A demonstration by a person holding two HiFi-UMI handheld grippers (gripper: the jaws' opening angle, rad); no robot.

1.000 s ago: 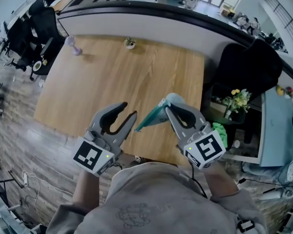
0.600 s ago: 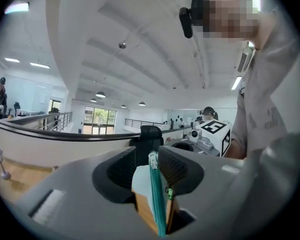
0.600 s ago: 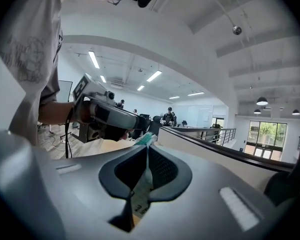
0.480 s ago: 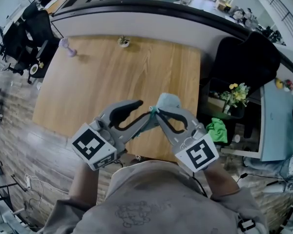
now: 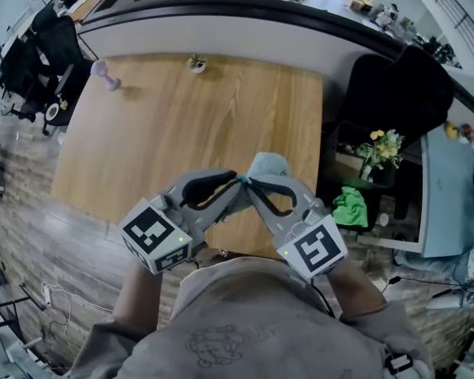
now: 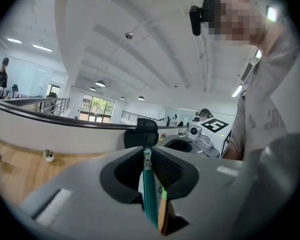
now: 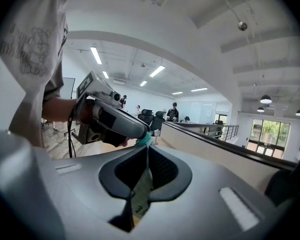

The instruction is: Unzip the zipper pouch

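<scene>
I hold the teal zipper pouch in the air above the wooden table's near edge. My right gripper is shut on one edge of it; the right gripper view shows the fabric and a label pinched between its jaws. My left gripper meets it tip to tip from the left. Its jaws are closing, with the teal zipper tape running between them and the silver zipper pull pinched at their tips. Most of the pouch is hidden behind both grippers.
The wooden table carries a small plant pot at its far edge and a lilac object at the far left. Right of it stand a black chair, flowers and a green cloth.
My left gripper swung right from beside the pouch onto it, and its wide-open jaws came together on the zipper. My right gripper drifted slightly left and down with the pouch.
</scene>
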